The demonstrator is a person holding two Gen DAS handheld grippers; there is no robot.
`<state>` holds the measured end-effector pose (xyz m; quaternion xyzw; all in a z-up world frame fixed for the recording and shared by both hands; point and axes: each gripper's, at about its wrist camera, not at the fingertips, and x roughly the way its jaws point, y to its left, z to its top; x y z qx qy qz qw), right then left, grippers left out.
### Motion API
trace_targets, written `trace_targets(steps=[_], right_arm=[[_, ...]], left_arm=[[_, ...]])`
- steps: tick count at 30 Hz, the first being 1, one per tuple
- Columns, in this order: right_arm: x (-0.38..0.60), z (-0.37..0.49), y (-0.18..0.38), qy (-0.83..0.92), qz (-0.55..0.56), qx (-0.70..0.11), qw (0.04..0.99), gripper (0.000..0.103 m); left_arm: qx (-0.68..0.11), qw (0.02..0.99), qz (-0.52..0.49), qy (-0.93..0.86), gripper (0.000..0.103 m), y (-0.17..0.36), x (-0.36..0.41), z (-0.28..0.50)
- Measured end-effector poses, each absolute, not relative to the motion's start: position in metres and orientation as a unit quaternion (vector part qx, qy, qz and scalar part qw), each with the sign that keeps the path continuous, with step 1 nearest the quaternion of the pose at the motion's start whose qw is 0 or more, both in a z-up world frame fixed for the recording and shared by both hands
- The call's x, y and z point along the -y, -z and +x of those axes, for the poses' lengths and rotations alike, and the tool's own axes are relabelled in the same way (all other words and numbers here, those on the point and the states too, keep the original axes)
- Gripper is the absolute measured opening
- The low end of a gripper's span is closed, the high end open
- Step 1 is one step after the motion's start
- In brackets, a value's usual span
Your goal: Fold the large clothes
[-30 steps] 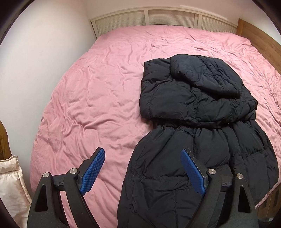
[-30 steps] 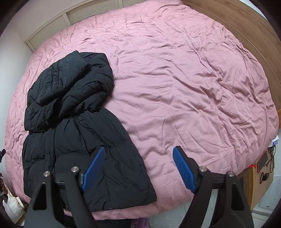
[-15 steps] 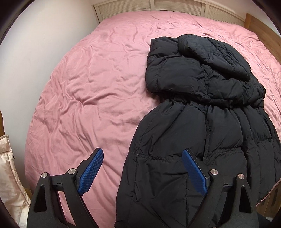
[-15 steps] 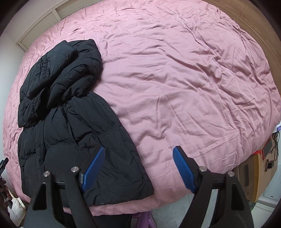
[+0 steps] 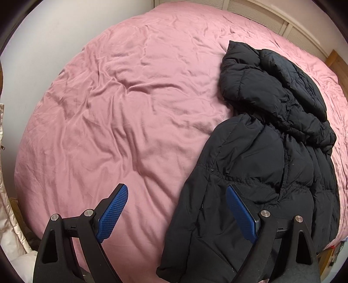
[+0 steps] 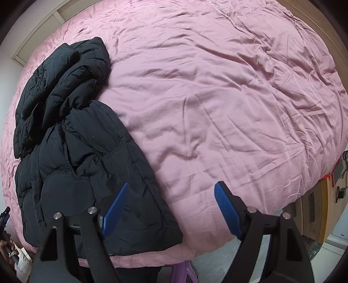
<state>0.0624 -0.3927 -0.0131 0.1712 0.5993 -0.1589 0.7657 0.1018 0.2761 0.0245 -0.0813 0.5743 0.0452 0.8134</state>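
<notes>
A black puffer jacket point(image 5: 261, 156) lies lengthwise on the pink bed point(image 5: 130, 108), its bunched hood and sleeves at the far end and its hem at the near edge. My left gripper point(image 5: 176, 204) is open and empty above the jacket's lower left edge. The jacket also shows in the right wrist view point(image 6: 82, 148), at the left. My right gripper point(image 6: 171, 204) is open and empty above the jacket's lower right corner and the bed point(image 6: 217, 98).
A white wall point(image 5: 54, 32) runs along the bed's left side. A slatted headboard point(image 5: 271, 17) stands at the far end. Wooden furniture point(image 6: 315, 202) with cables stands off the bed's right corner. A pale padded garment point(image 5: 8, 217) lies off the bed's lower left.
Both grippers have come forward and lower over the near end of the jacket. The left view has swung leftward, so the jacket sits further right. Both stay open.
</notes>
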Motion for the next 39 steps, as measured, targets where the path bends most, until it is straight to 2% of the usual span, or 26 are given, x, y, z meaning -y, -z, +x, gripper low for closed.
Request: trace_targets(steps=[12,26,34,37,39], right_arm=[[0.387,0.066,0.029,0.126,0.182,-0.61,0.76,0.081],[0.357,0.074,0.106,0.028,0.239,-0.656,0.715,0.083],[0.335,0.074,0.134,0.002,0.255,-0.665,0.702,0.086],[0.33,0.073,0.138,-0.01,0.26,-0.671,0.694,0.086],[0.325,0.072,0.139,-0.016,0.256,-0.676,0.691,0.086]], left_arm=[[-0.624,0.768,-0.145,0.008,0.09,0.017,-0.271,0.082],[-0.669,0.721,-0.174,0.049,0.09,0.061,-0.258,0.081],[-0.683,0.695,-0.218,0.059,0.09,0.087,-0.256,0.054],[-0.681,0.695,-0.219,0.071,0.086,0.088,-0.255,0.047],[-0.68,0.693,-0.226,0.077,0.079,0.089,-0.254,0.045]])
